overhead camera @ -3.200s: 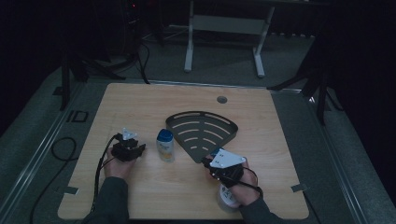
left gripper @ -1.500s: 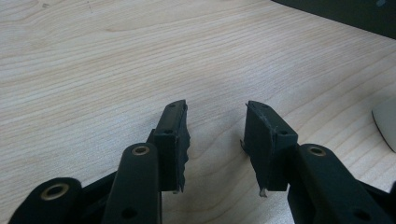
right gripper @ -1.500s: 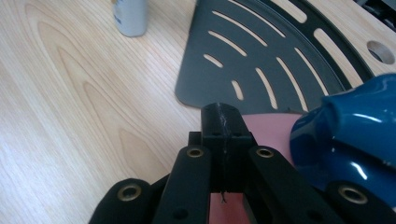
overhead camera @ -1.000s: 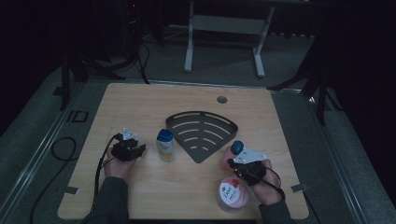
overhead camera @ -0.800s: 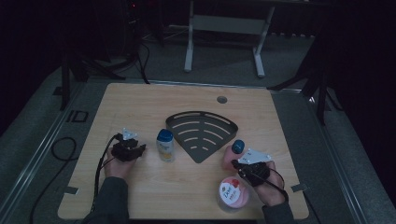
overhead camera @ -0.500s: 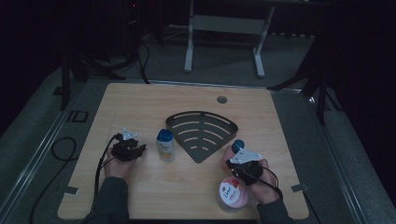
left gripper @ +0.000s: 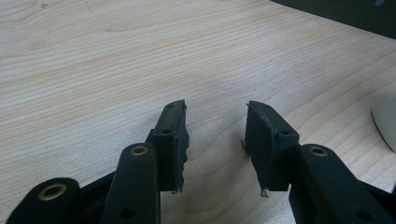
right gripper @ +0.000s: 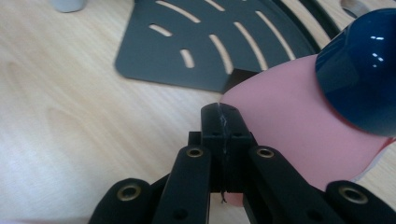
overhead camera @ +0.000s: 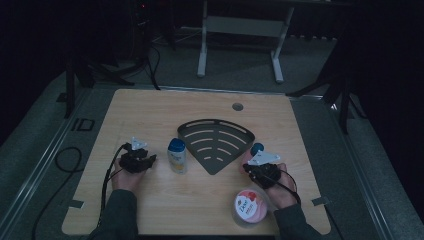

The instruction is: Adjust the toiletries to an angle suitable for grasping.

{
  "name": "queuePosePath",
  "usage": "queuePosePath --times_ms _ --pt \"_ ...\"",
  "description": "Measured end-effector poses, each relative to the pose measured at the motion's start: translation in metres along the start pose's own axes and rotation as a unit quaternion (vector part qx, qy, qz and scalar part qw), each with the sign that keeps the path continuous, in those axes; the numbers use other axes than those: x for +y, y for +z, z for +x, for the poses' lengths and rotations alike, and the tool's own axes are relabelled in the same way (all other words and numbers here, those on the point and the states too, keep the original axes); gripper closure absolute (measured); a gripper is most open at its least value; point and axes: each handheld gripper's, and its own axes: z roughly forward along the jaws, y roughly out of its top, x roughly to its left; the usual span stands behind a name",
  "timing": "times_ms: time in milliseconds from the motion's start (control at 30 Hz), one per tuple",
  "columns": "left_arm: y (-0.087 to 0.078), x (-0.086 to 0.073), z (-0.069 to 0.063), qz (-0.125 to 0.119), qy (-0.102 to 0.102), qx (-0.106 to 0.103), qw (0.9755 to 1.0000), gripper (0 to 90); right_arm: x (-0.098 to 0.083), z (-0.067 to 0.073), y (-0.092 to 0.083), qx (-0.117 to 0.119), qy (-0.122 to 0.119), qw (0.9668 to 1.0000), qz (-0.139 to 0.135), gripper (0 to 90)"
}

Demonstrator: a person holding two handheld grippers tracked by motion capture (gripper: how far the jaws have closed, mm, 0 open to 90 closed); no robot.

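Though reduced in the high view to a dark blue cap (overhead camera: 257,148) poking out past the right gripper (overhead camera: 251,167), looms large in the right gripper view as a pink bottle (right gripper: 299,140), glossy cap at upper right. Sits at the tabletop's (overhead camera: 150,115) right front, just beside the pointed corner of a black fan-shaped slotted tray (overhead camera: 216,142); whether touching it, cannot tell. Right gripper's fingers (right gripper: 212,123) pressed together, tip to tip, nothing between them, with the pink bottle just beyond and to their right. Behind them, long curved slots of the tray across pale wood grain.

Nearer the person, just below that hand: round pink-and-white tub (overhead camera: 250,205), lid up, with a label that seems to read Dove.

Left of the tray, upright: small white bottle with a blue cap (overhead camera: 176,155). Just left of it, held low over the wood, left gripper (overhead camera: 142,161), cable trailing off the front edge. From the left gripper view, fingers (left gripper: 170,140) spread apart over bare wood, holding nothing; a sliver of something white (left gripper: 385,121) at the right edge, too cropped to name.

Far side of the tabletop: round grommet hole (overhead camera: 237,106).
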Motion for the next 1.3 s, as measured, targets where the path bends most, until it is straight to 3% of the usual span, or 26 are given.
queuePosePath --times_ms 600,900,933,1100,1300 --pt "0.000 0.000 -0.001 0.001 0.003 -0.001 1.0000 59.6 0.006 -0.032 0.016 -0.015 0.017 0.9997 0.005 89.9" --pt "-0.001 0.002 -0.006 -0.003 0.009 -0.016 0.9998 63.7 0.005 -0.038 0.022 -0.017 0.028 0.9994 0.008 89.9" --pt "-0.006 0.004 -0.008 -0.022 0.005 -0.035 0.9991 69.0 0.004 -0.035 0.020 -0.012 0.019 0.9997 0.001 89.5" --pt "-0.010 0.007 -0.012 -0.045 0.003 -0.070 0.9965 87.7 -0.001 -0.027 0.007 -0.003 0.009 0.9999 -0.014 86.2" --pt "-0.003 0.007 -0.024 -0.030 0.022 -0.089 0.9954 89.5 -0.007 -0.023 -0.004 -0.006 0.008 0.9997 -0.024 83.2"
